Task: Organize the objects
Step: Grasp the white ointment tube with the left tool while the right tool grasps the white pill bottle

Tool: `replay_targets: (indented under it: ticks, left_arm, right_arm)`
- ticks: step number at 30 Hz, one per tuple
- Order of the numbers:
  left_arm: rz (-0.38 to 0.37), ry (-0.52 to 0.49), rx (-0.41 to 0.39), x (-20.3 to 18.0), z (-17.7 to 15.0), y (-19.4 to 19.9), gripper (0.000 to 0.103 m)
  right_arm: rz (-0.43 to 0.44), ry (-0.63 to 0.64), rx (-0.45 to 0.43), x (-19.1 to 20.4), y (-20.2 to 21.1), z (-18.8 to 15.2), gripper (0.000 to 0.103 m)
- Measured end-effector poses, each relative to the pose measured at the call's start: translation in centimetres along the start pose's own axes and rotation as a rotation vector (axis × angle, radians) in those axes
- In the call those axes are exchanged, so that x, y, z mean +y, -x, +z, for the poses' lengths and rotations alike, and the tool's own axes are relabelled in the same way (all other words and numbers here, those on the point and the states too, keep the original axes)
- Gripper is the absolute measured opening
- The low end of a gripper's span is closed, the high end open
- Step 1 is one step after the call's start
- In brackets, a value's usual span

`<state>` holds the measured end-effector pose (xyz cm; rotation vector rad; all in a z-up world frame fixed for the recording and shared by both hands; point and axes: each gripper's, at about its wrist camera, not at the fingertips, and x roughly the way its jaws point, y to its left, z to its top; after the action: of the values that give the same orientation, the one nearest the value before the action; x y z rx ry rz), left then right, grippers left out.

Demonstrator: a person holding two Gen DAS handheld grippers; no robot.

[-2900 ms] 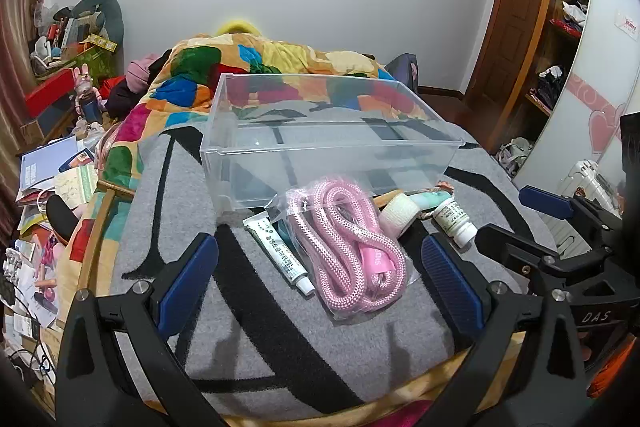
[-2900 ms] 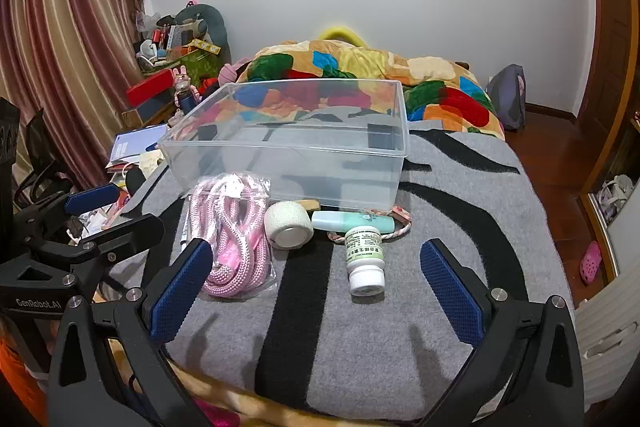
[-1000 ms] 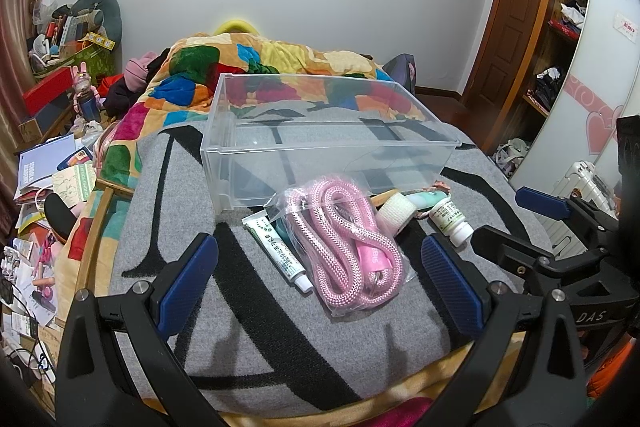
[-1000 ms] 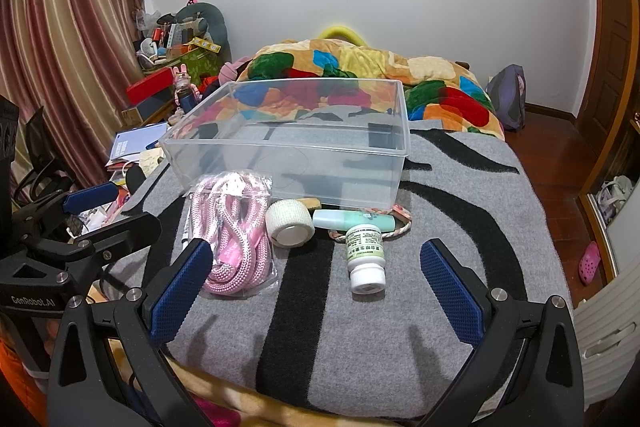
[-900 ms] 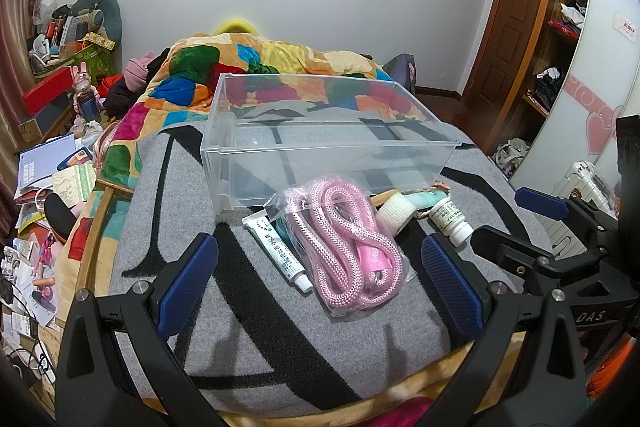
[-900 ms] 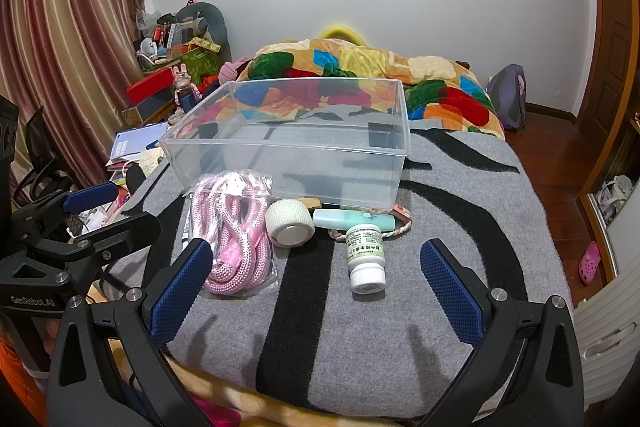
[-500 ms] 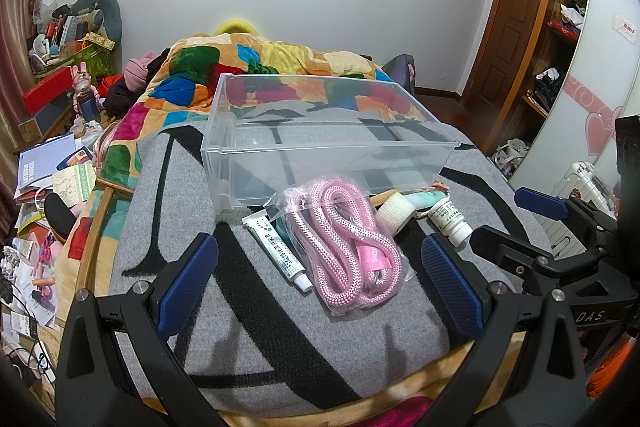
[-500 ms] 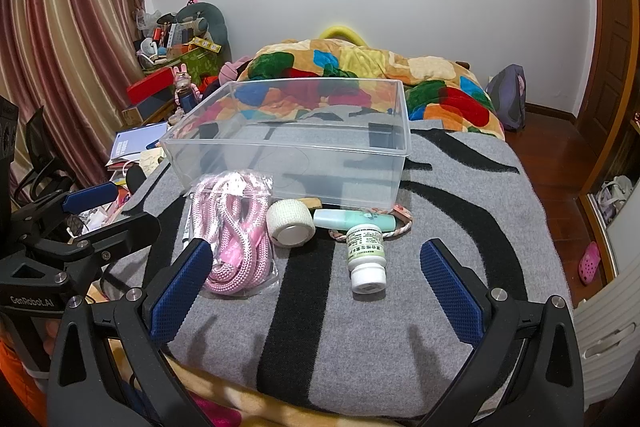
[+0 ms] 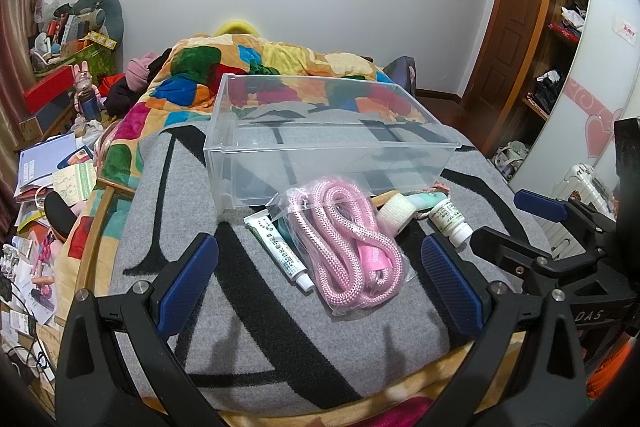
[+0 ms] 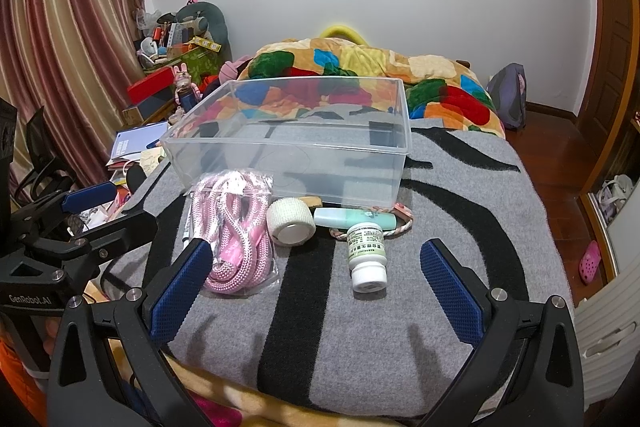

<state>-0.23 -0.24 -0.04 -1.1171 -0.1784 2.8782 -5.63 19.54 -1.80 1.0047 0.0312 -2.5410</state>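
Nothing is sorted yet: the clear plastic bin (image 9: 320, 131) stands empty, while the bagged pink rope (image 9: 346, 247) and white pill bottle (image 10: 366, 251) (plus smaller bits) lie ahead of the left gripper (image 9: 320, 279) and right gripper (image 10: 316, 287), both spread apart, holding nothing.

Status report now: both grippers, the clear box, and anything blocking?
Left gripper open, holding nothing. Right gripper open, holding nothing. Clear box holds none of the items; pink rope bag and pill bottle lie before it. Nothing blocking.

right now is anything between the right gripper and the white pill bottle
Nothing visible. The right gripper is open above the blanket, and the white pill bottle lies on its side just ahead between the fingers, cap toward the camera.
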Motion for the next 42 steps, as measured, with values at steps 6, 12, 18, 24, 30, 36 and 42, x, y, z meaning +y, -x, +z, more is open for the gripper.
replay_targets:
  ticks: [6,12,18,24,30,36,42]
  left_arm:
    - [-0.002,0.003,-0.001,0.1,0.0,0.1,0.103]
    - [0.001,0.021,-0.001,0.7,-0.2,-0.2,0.101]
    - [0.03,0.063,0.044,2.6,-0.4,-1.5,0.082]
    - [0.064,0.123,0.11,4.7,-0.9,-3.4,0.066]
    - [0.072,0.137,0.186,4.8,-1.5,-6.0,0.059]
    - [0.102,0.12,0.177,4.3,-1.4,-7.2,0.052]
    - [0.149,0.102,0.15,5.0,-1.9,-6.8,0.017]
  right_arm:
    - [-0.002,-0.001,0.002,0.1,0.0,-0.1,0.103]
    - [-0.014,-0.002,0.012,-0.3,-0.4,-0.4,0.103]
    - [-0.073,0.007,0.029,-1.3,-1.4,-0.5,0.102]
    - [-0.103,-0.028,0.058,-3.5,-2.9,-0.7,0.089]
    - [-0.106,-0.037,0.11,-4.1,-4.9,-1.0,0.061]
    - [-0.068,-0.064,0.151,-4.5,-6.5,-1.1,0.046]
    - [-0.059,-0.05,0.156,-4.1,-6.8,-1.5,0.027]
